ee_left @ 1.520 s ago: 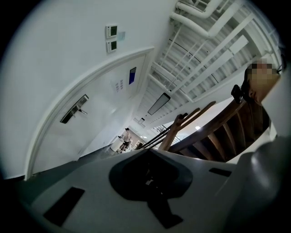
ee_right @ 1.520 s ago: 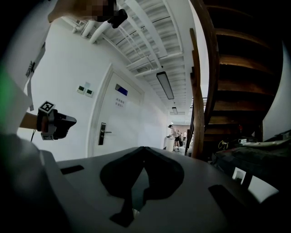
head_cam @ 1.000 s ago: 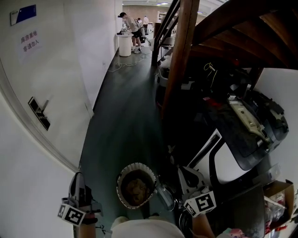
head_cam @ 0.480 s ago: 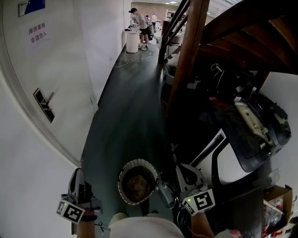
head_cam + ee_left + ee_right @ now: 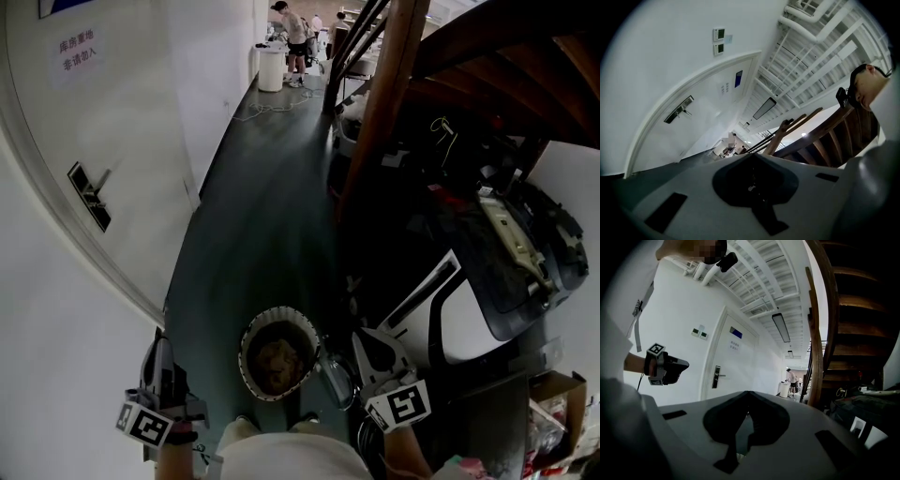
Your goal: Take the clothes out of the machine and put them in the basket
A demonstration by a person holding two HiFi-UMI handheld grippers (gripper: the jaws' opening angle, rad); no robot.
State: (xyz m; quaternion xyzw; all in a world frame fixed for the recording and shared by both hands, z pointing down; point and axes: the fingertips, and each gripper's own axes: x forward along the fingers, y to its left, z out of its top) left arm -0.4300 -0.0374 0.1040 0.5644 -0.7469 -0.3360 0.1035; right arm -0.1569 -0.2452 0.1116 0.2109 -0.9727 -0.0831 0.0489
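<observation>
Two grippers, and neither is doing much right now. The left gripper (image 5: 159, 354) hangs low by the white wall. The right gripper (image 5: 367, 345) sits low next to the white-and-black washing machine (image 5: 469, 323). Both have their fingers pressed together with nothing between them.

Compared with a second ago, hardly anything has changed. The head view has tipped down a touch, so the far end of the corridor sits higher in the picture. The grippers are in pretty much the same spots and neither has opened.

The round white-rimmed laundry basket (image 5: 245, 361) stands on the dark floor between them, right at the person's feet, same place as before. A brownish bundle of clothes (image 5: 279, 356) is lying in it.

My read is that a load is already in the basket, so this is either a pause between trips or the end of the job. I can't tell if anything's left in the machine because it's too dark over there. If there is more, a gripper would need to open up and head over to it first.
</observation>
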